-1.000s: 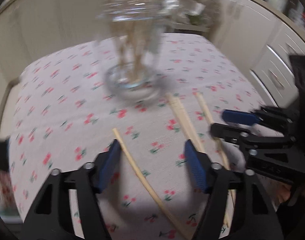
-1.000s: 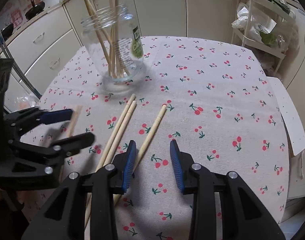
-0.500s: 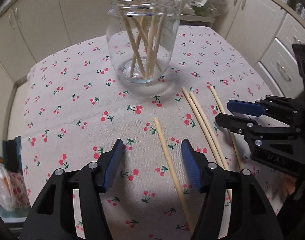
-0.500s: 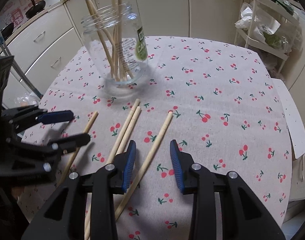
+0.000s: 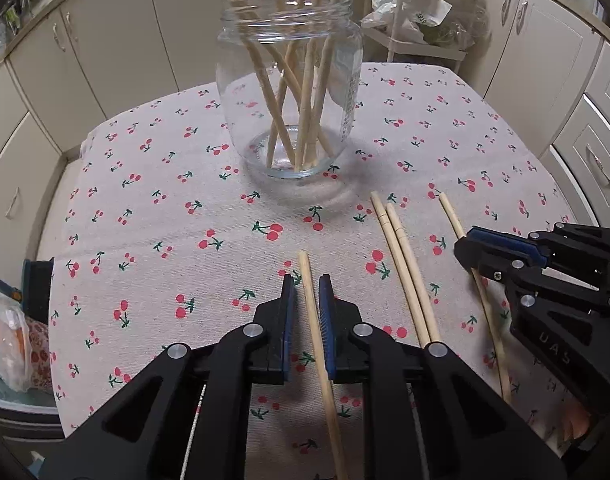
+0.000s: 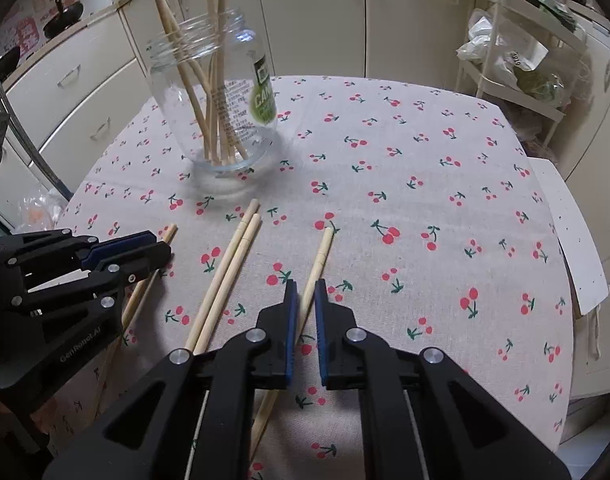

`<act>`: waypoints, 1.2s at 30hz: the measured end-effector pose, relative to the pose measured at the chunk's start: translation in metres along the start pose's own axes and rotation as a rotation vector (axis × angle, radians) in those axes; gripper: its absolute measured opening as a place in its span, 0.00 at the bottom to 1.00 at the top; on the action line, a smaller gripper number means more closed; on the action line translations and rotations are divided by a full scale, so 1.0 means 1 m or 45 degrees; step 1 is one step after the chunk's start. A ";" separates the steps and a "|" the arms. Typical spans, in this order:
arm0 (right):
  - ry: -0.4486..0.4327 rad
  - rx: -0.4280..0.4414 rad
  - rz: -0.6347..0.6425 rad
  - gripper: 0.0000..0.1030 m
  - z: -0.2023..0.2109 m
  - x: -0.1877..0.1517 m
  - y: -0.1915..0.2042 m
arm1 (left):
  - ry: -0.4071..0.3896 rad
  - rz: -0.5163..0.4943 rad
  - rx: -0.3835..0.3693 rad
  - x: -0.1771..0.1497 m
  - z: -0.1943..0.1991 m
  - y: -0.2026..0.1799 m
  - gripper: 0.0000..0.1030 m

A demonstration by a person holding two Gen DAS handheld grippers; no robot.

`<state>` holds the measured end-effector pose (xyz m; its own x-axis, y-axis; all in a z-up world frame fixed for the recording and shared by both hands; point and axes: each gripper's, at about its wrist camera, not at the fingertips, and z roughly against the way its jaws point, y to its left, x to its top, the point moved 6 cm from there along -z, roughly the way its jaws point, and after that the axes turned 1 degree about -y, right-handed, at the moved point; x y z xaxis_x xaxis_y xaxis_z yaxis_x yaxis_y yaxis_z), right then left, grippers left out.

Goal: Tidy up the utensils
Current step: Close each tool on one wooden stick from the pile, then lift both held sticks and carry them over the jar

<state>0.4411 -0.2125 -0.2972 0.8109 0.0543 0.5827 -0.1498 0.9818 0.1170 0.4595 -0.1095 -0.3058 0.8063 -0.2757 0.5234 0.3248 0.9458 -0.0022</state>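
A glass jar (image 5: 291, 92) holding several wooden chopsticks stands on the cherry-print tablecloth; it also shows in the right wrist view (image 6: 221, 96). My left gripper (image 5: 306, 284) has its jaws closed to a narrow gap around a single chopstick (image 5: 313, 312) lying on the cloth. My right gripper (image 6: 303, 290) has its jaws closed to a narrow gap around another single chopstick (image 6: 320, 254). A pair of chopsticks (image 5: 401, 256) lies between the two; it also shows in the right wrist view (image 6: 229, 272). Whether the pads press the sticks I cannot tell.
Cream kitchen cabinets (image 5: 85, 44) surround the table. A wire rack with bags (image 6: 517, 56) stands at the back right. The table's edge (image 6: 577, 264) runs along the right. A plastic bag (image 5: 5, 340) lies off the left edge.
Both grippers have narrowed from wide open to a small gap, each around one chopstick. The left gripper has shifted right over its stick. The jar looks nearer and steadier.
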 end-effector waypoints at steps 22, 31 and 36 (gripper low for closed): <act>-0.156 0.308 -0.245 0.06 0.033 -0.008 -0.011 | -0.334 0.190 -0.214 0.025 0.066 0.026 0.04; -0.346 0.358 -0.335 0.06 0.056 0.004 -0.020 | -0.812 0.311 -0.264 0.080 0.143 0.044 0.04; -0.393 0.350 -0.336 0.06 0.062 0.004 -0.023 | -1.013 0.368 -0.256 0.112 0.175 0.052 0.04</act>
<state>0.4132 -0.2465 -0.2475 0.6419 -0.2871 0.7110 -0.1396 0.8680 0.4765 0.4803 -0.0609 -0.0986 0.3099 0.2431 0.9192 0.3025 0.8913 -0.3378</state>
